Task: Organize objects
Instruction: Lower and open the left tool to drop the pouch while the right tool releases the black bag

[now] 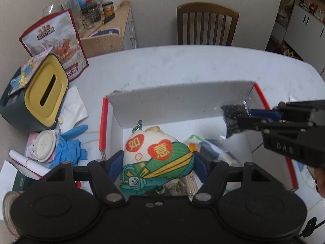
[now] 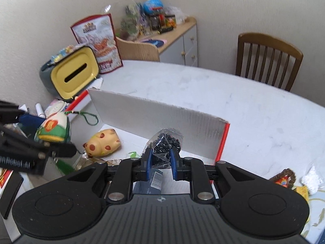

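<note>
My left gripper [image 1: 157, 160] is clamped on the pouch [image 1: 156, 154] above the box [image 1: 182, 99]. My right gripper [image 2: 161, 160] pinches the bead bag [image 2: 165, 142] over it too.

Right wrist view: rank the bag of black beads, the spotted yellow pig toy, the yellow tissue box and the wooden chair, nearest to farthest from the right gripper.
1. Bag of black beads, between the right gripper's fingers.
2. Spotted yellow pig toy, left, inside the box.
3. Yellow tissue box, far left.
4. Wooden chair, beyond the table, right.
</note>
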The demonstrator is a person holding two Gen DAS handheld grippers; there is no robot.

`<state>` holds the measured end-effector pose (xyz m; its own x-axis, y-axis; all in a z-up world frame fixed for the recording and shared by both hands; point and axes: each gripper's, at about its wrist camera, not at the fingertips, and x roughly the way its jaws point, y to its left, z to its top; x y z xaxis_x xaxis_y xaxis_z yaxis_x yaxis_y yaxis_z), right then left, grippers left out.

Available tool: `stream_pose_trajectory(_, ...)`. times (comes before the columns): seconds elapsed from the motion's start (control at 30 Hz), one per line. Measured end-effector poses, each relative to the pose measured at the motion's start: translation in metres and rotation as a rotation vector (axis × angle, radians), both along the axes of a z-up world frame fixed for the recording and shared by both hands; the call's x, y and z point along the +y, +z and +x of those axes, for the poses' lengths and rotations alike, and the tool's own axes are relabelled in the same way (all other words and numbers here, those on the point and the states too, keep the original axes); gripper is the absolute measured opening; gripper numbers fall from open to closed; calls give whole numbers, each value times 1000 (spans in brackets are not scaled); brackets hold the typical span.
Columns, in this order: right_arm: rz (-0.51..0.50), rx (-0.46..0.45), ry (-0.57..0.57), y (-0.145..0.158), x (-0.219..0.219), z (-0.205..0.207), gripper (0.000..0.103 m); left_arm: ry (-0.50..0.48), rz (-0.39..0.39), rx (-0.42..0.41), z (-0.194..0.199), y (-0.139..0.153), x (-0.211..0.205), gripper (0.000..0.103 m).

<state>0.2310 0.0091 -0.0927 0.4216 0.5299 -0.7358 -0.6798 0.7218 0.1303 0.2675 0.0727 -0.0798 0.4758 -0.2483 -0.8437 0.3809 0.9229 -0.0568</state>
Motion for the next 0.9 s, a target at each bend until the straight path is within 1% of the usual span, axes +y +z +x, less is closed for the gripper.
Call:
stream_pose_trajectory(0.23, -41, 24, -11, -18, 19, 8, 18, -8, 23, 34, 8, -24, -5, 70)
stream_pose_trajectory(0.43, -69, 43, -11, -29, 29, 11, 18, -12, 36, 66, 12, -39, -9, 70)
stream_pose_trajectory(0.7, -111, 81, -19, -41, 36, 17, 18, -21, 43, 100, 16, -50, -11, 70)
stream_pose_trajectory(0.8, -121, 75, -13, -43, 37, 15, 18, -20, 41, 117, 18, -53, -11, 70)
stream_pose_trajectory(0.9, -123, 87, -11, -43, 37, 16, 18, -25, 56, 113, 19, -55, -12, 70)
